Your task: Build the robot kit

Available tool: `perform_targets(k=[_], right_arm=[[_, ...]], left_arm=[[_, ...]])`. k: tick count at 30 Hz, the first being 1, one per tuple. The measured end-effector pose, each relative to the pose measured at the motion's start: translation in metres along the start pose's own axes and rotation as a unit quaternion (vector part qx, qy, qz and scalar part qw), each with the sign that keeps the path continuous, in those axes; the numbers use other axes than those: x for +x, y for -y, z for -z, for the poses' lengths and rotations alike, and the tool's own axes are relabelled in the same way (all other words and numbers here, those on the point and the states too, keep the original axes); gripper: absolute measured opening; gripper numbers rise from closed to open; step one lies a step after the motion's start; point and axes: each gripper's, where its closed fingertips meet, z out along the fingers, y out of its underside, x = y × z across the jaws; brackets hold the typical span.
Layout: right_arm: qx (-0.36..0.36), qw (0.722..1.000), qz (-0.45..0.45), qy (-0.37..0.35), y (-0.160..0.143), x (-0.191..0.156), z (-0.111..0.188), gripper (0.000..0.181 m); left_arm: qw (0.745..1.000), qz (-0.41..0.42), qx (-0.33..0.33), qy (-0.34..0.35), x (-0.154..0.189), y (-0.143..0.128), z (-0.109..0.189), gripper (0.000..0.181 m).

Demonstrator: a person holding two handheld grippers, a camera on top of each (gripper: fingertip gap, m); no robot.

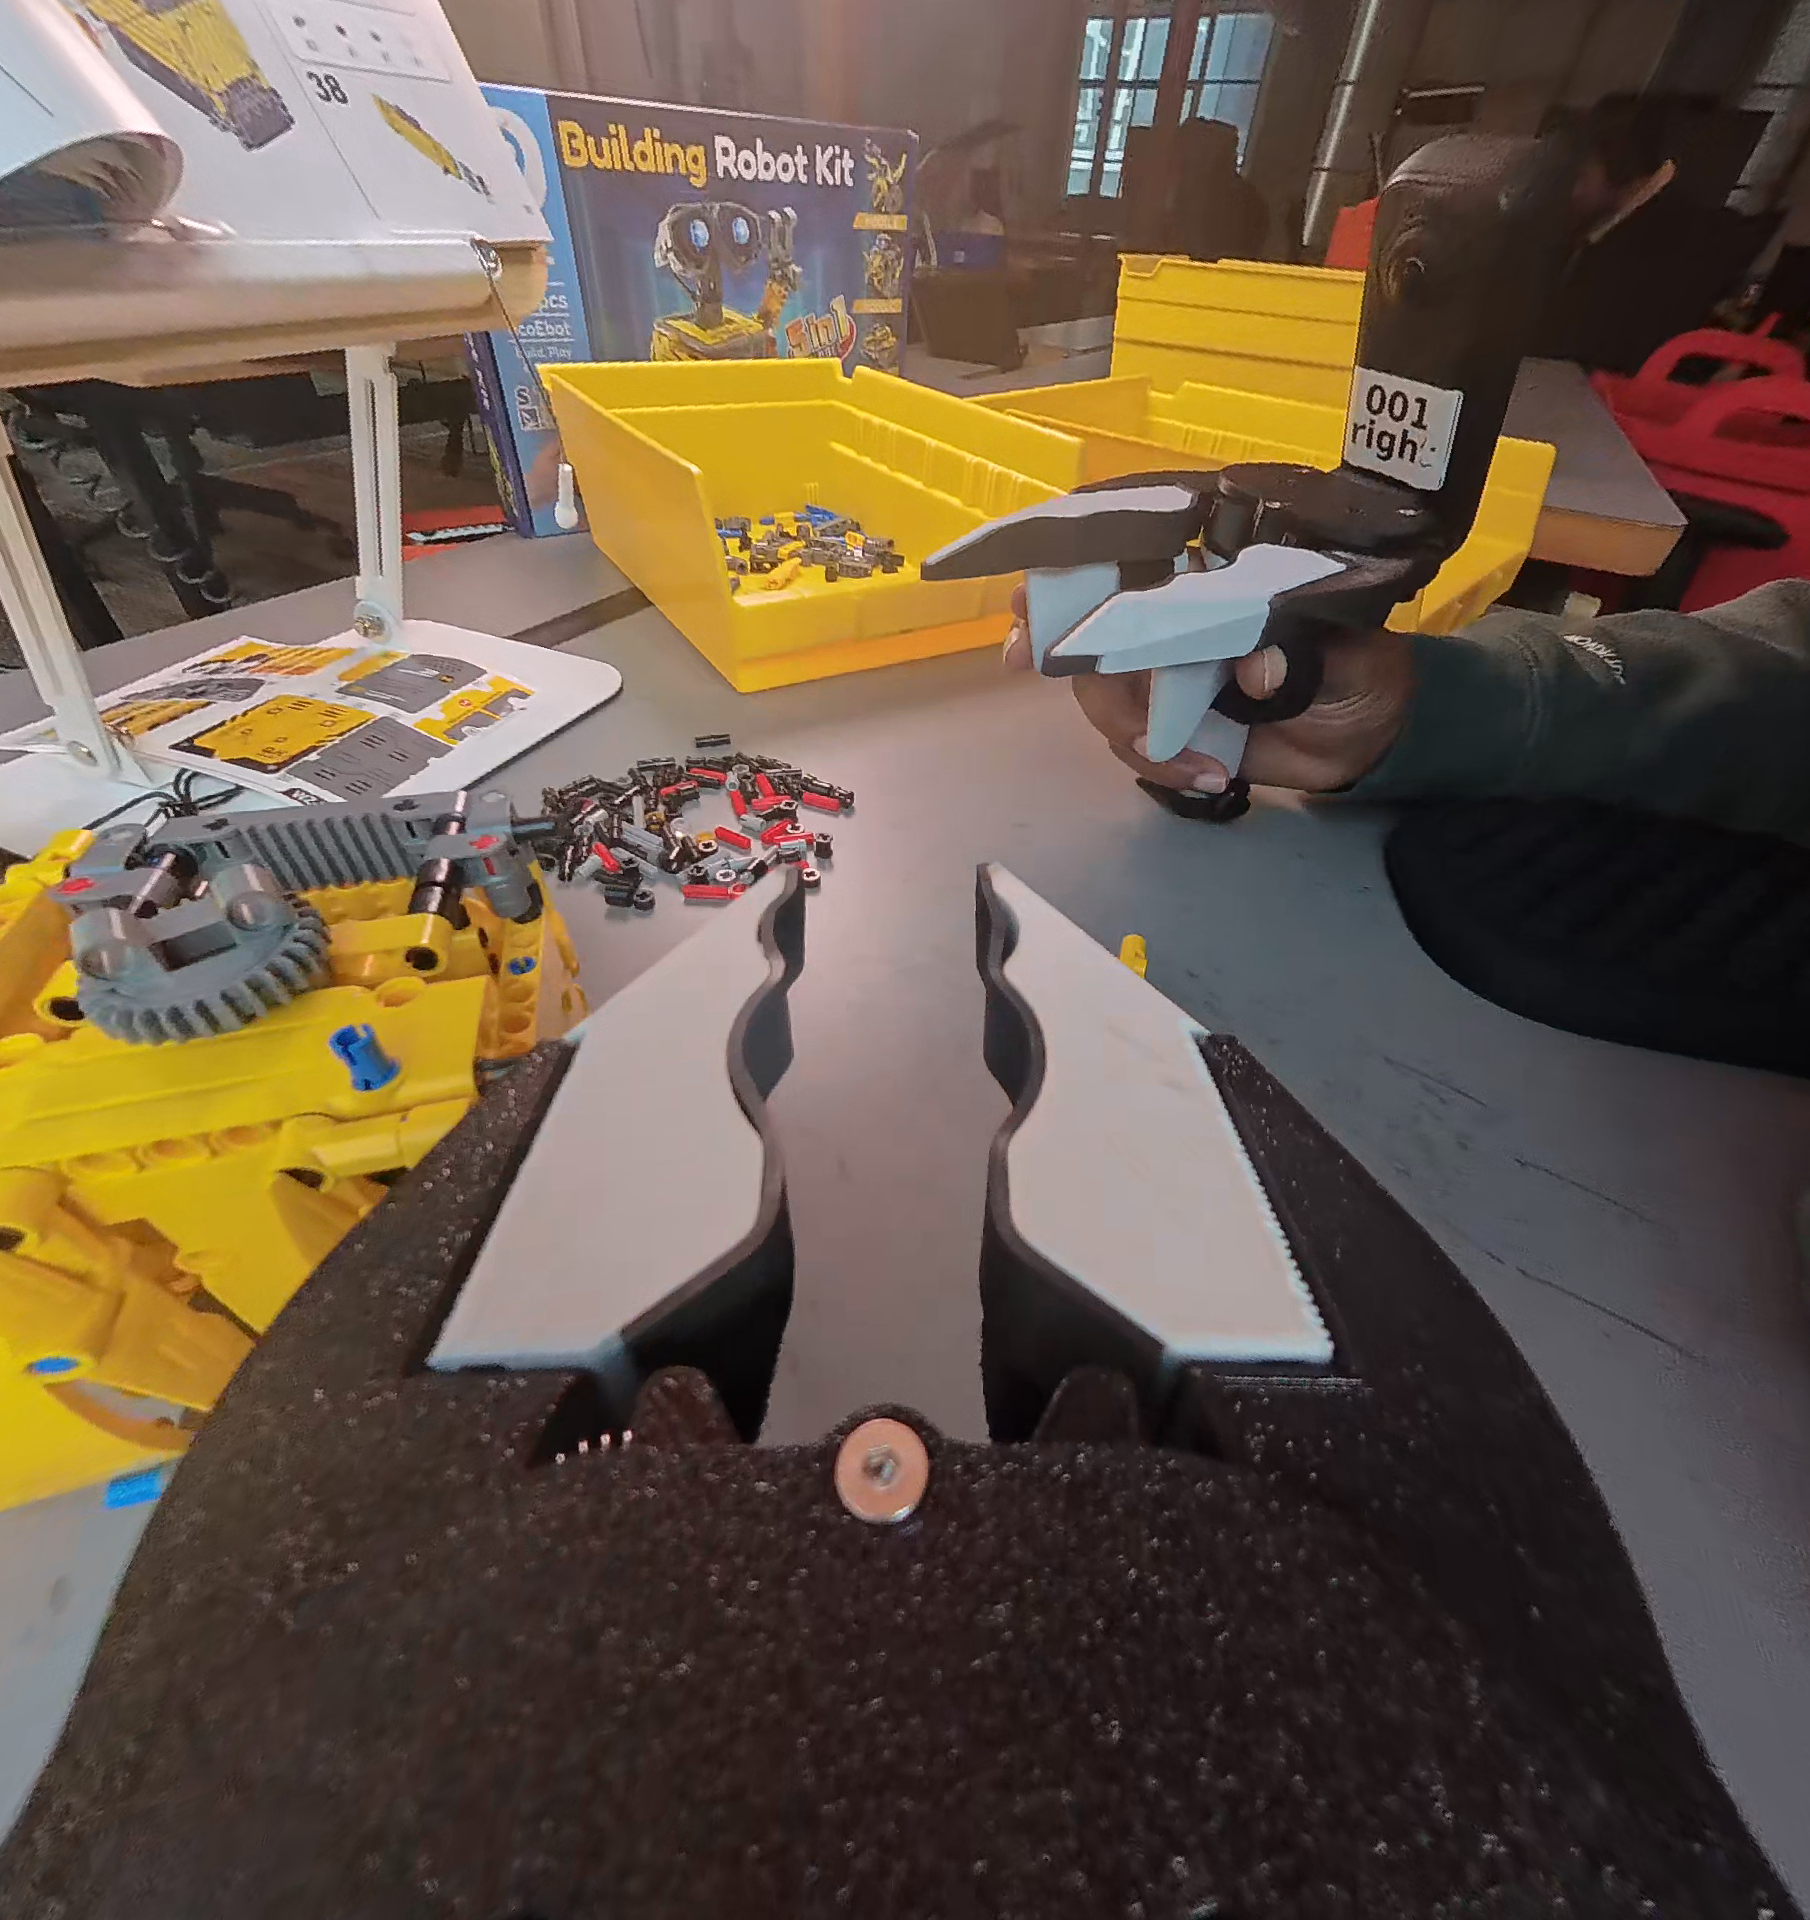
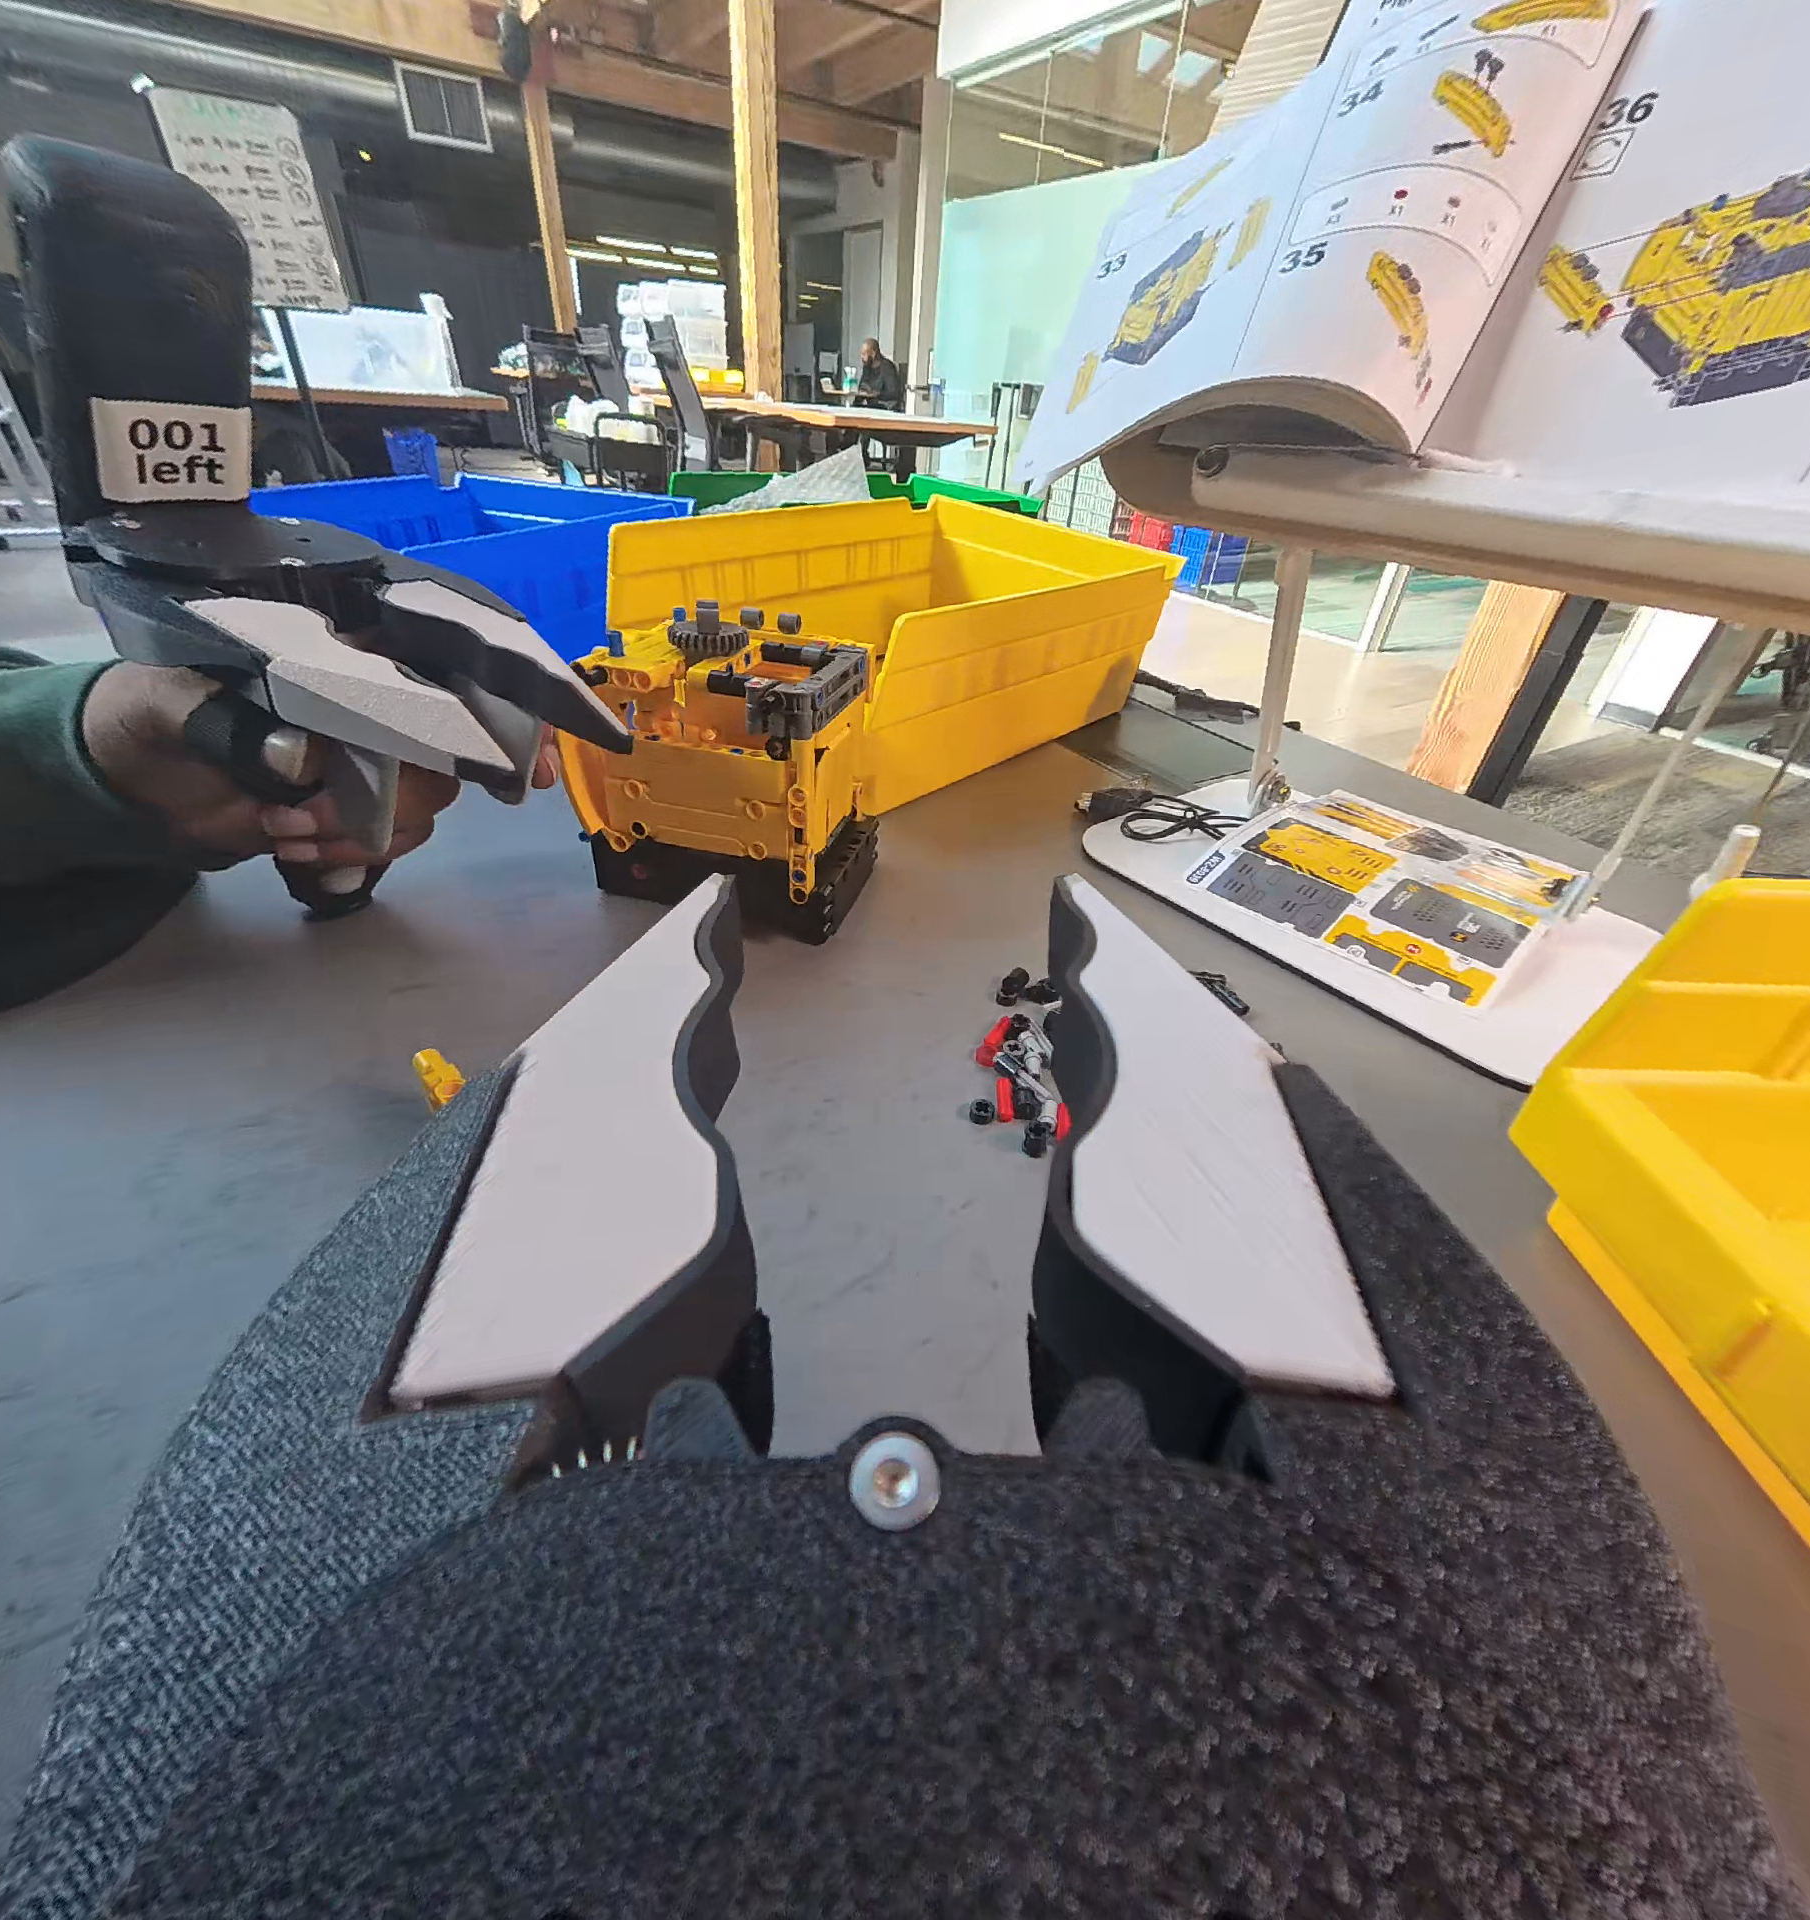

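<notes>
Left gripper point(image 1: 890, 883): bare grey table point(image 1: 1244, 1039) ahead at 12 o'clock; yellow brick model point(image 1: 205, 1039) blocks 9 o'clock; loose pin pile point(image 1: 703, 821) at 11; right gripper point(image 1: 984, 613) at 1.

Writing stands on kit box point(image 1: 714, 260), open booklet point(image 2: 1503, 239) and white stickers point(image 1: 1400, 426).

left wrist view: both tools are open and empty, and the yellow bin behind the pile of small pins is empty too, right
Not quite. The left tool and the right tool are open and empty, but the yellow bin behind the pile of small pins is not empty: the left wrist view shows a heap of small grey, blue and yellow pieces on its floor.
</notes>
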Motion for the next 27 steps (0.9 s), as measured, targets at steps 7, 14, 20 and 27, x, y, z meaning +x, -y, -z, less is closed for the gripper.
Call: perform_targets(k=[7, 14, 20, 27], right_arm=[[0.015, 1.0, -0.013, -0.016, 0.003, 0.007, 0.002, 0.058], [0.01, 1.0, -0.014, -0.025, 0.002, 0.01, 0.001, 0.055], [-0.002, 0.999, -0.003, -0.053, -0.001, 0.02, 0.003, 0.045], [-0.024, 0.989, -0.019, -0.146, -0.009, 0.066, 0.017, 0.032]], left_arm=[[0.999, -0.019, 0.039, 0.0, 0.005, 0.014, 0.004, 0.033], [0.996, -0.026, 0.074, 0.042, -0.006, 0.031, 0.02, 0.046], [0.996, -0.031, 0.061, 0.056, -0.01, 0.028, 0.022, 0.024], [0.995, -0.047, 0.059, 0.066, -0.009, 0.029, 0.022, 0.017]])
